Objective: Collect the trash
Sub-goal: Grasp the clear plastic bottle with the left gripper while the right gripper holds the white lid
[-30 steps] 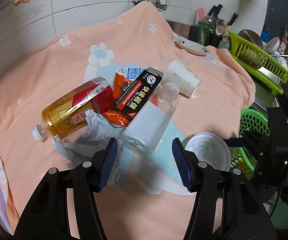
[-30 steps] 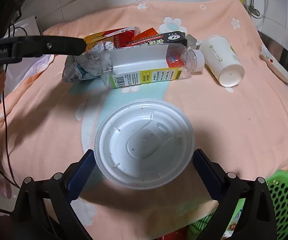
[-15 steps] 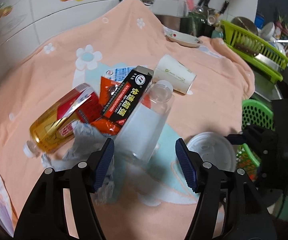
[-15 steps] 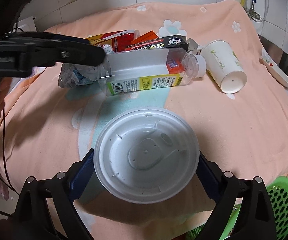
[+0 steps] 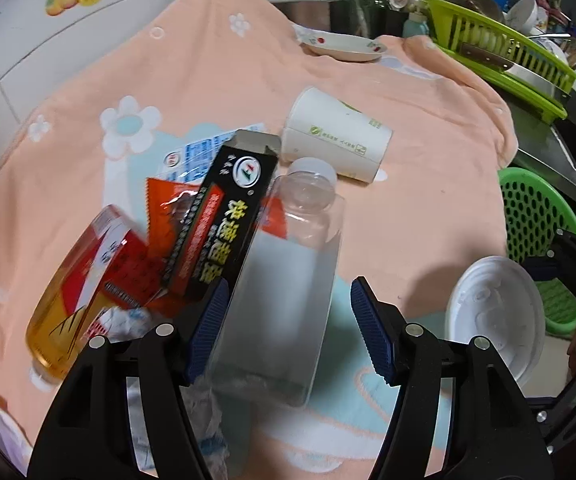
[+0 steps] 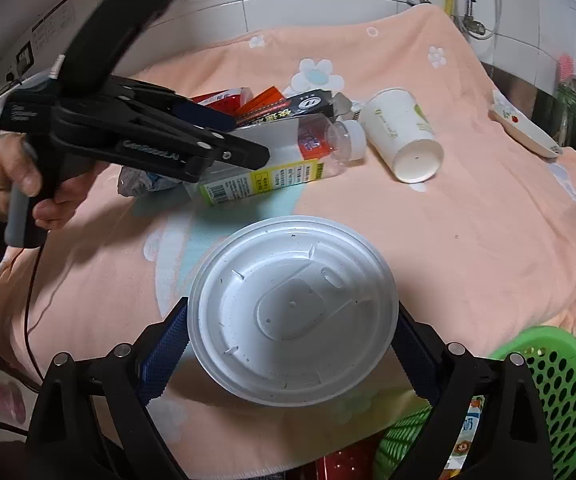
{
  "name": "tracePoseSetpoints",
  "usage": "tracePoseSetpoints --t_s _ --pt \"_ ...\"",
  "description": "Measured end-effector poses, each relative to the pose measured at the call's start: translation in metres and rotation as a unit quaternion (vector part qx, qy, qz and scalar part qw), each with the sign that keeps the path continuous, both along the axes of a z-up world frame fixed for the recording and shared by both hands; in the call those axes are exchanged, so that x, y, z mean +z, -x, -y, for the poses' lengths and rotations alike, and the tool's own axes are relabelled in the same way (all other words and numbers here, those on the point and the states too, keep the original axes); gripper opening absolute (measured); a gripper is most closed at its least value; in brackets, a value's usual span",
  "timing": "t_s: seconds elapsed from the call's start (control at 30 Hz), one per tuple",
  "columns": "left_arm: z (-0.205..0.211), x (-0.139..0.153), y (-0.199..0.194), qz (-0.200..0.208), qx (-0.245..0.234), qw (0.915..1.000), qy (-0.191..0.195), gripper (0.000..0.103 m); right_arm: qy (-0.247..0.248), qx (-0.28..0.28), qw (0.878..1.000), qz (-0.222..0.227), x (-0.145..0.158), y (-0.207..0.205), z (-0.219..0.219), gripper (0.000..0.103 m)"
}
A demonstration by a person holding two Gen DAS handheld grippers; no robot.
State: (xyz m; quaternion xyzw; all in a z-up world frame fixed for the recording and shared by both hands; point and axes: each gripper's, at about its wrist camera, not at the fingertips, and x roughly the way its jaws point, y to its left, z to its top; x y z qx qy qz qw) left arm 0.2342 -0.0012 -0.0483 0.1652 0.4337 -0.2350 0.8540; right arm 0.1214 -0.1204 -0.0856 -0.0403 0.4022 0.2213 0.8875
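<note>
White plastic lid (image 6: pixel 292 312) sat clamped betw. the blue pads of the right hand-held gripper (image 6: pixel 292 344), held just over the near edge of the peach flowered towel (image 6: pixel 468 216) covering the tabletop, w/ a green basket (image 6: pixel 560 380) below at right. Left hand-held gripper (image 5: pixel 288 320) had its jaws apart, straddling the base of a clear empty bottle (image 5: pixel 288 280) lying on the towel; left pad (image 5: pixel 207 328) close to the bottle wall, right pad apart from it. Beside the bottle: black carton (image 5: pixel 223 216), orange wrapper (image 5: pixel 163 204), tea bottle (image 5: pixel 79 292), crumpled paper (image 5: pixel 127 320). Paper cup (image 5: pixel 336 136) lay tipped over just beyond the cap. Saucer (image 5: pixel 340 44) and green dish rack (image 5: pixel 508 48) farther back.
</note>
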Motion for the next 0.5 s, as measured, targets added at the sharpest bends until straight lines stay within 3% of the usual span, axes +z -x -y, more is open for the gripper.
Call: tracePoseSetpoints --t_s 0.5 --pt "0.042 -0.019 -0.024 -0.006 -0.029 0.9981 -0.053 0.063 -0.015 -0.030 0.999 -0.002 0.000 0.006 0.024 0.090"
